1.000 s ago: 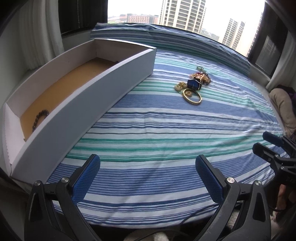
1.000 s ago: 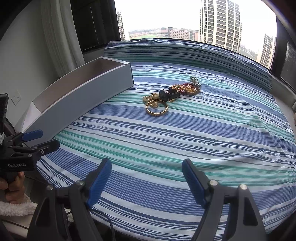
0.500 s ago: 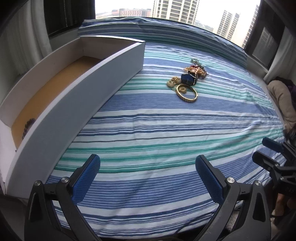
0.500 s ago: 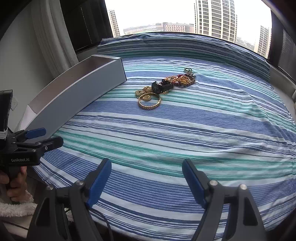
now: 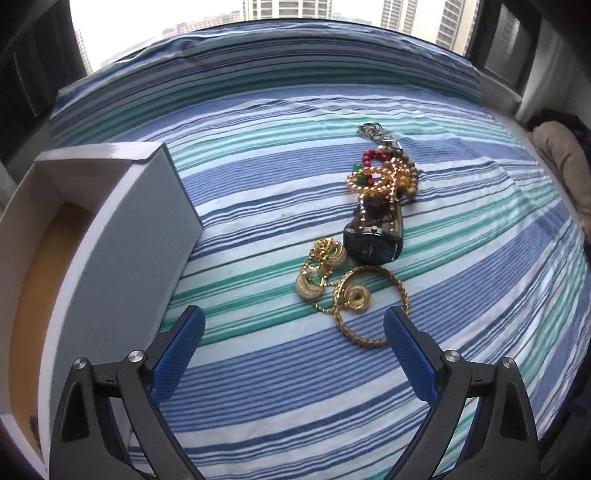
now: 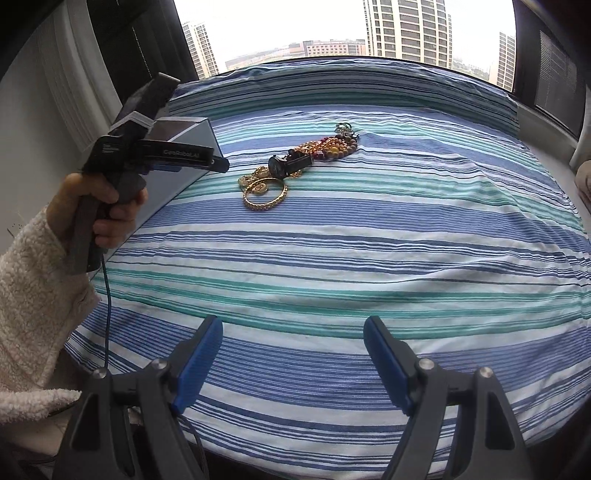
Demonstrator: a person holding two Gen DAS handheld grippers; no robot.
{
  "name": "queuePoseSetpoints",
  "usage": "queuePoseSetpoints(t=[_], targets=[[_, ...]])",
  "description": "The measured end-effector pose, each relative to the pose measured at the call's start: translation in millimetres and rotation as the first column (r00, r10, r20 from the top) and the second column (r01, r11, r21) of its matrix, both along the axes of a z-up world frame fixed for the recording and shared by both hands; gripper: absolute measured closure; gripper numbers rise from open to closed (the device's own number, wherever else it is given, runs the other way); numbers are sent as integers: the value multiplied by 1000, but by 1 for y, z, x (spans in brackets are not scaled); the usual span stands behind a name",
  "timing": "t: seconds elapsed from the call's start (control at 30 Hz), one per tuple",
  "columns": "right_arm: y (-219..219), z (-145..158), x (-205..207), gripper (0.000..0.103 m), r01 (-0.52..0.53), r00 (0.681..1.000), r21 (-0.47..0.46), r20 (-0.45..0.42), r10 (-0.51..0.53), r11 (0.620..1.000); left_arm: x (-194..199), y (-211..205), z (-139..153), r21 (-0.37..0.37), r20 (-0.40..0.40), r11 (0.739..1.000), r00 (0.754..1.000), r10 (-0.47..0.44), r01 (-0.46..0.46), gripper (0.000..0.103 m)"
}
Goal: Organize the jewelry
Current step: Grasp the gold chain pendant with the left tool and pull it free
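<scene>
Striped bedsheet [image 5: 332, 387], high-rise buildings [image 6: 406, 29]

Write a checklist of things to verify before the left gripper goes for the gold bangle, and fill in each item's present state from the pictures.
1. Left gripper jaws spread wide, nothing held: ok.
2. Gold bangle lies flat on the striped bedspread, just ahead of the jaws: ok.
3. Bangle free of other pieces: not ok; a gold earring sits inside the ring and a chain crosses its edge.
4. Watch clear of the bangle: cannot tell; they look very close.
5. White box open, ready to receive: ok.
6. Right gripper open and well back from the jewelry: ok.
</scene>
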State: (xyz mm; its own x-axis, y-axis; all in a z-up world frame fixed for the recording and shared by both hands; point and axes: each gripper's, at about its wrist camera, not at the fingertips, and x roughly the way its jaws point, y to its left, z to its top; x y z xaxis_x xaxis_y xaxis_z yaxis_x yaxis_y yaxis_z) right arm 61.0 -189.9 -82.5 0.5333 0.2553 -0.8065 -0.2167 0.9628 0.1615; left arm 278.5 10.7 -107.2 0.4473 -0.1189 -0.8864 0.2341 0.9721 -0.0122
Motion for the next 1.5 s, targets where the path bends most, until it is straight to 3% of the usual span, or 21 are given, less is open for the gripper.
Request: queuePoseSetpoints(t=[0.13, 0.17, 0.23, 0.27, 0.33, 0.37, 0.4, 0.47, 0.53, 0.73, 0.87, 1.17, 1.37, 1.43, 1.5], targets=[[-15, -1, -2, 23, 37, 999, 1, -8, -37, 999, 29, -12, -27, 26, -36, 1000, 999, -16, 17, 19], [-20, -3, -2, 23, 47, 999, 2, -14, -47, 999, 33, -13, -32, 24, -49, 1000, 999, -10, 12, 25], [-27, -6, -1, 23, 65, 998, 1, -27, -65, 998, 38, -12, -36, -24, -60, 1000, 998, -11, 10, 31], [-30, -7, -1, 23, 73, 997, 2, -33, -73, 997, 39, -12, -36, -51, -65, 999, 998, -13, 10, 39], [-35, -9, 0, 23, 87, 995, 5, -42, -87, 996, 39, -13, -36, -126, -80, 992, 996, -36, 26, 66], [-37, -10, 1, 23, 92, 995, 7, -46, -92, 996, 39, -14, -36, -135, -87, 990, 995, -43, 31, 89], [-38, -10, 1, 23, 97, 994, 8, -48, -96, 995, 38, -16, -36, -116, -91, 993, 995, -42, 32, 99], [-38, -11, 2, 23, 101, 994, 10, -50, -100, 995, 36, -14, -36, -131, -100, 991, 994, -38, 25, 100], [-36, -10, 1, 23, 97, 994, 13, -44, -96, 995, 30, -3, -31, -190, -113, 982, 994, -13, -9, 102], [-35, -11, -3, 23, 90, 995, 17, -42, -89, 996, -14, 32, 12, -308, -69, 950, 997, 37, -56, 102], [-32, -13, -2, 23, 89, 995, 28, -48, -87, 996, -50, 46, 36, -328, -42, 943, 998, 45, -56, 102], [-17, -13, -1, 23, 60, 997, 18, -40, -59, 998, -117, 83, 60, -340, 5, 936, 996, 92, -85, 103], [-4, -11, -2, 23, 34, 999, 9, -36, -33, 999, -139, 98, 53, -306, 6, 948, 995, 97, -90, 102], [1, -11, -2, 23, 22, 999, 5, -37, -21, 1000, -140, 96, 42, -298, -19, 950, 996, 89, -90, 93], [6, -11, -3, 23, 10, 999, 2, -39, -10, 1000, -140, 90, 32, -306, -35, 949, 997, 65, -73, 52]])
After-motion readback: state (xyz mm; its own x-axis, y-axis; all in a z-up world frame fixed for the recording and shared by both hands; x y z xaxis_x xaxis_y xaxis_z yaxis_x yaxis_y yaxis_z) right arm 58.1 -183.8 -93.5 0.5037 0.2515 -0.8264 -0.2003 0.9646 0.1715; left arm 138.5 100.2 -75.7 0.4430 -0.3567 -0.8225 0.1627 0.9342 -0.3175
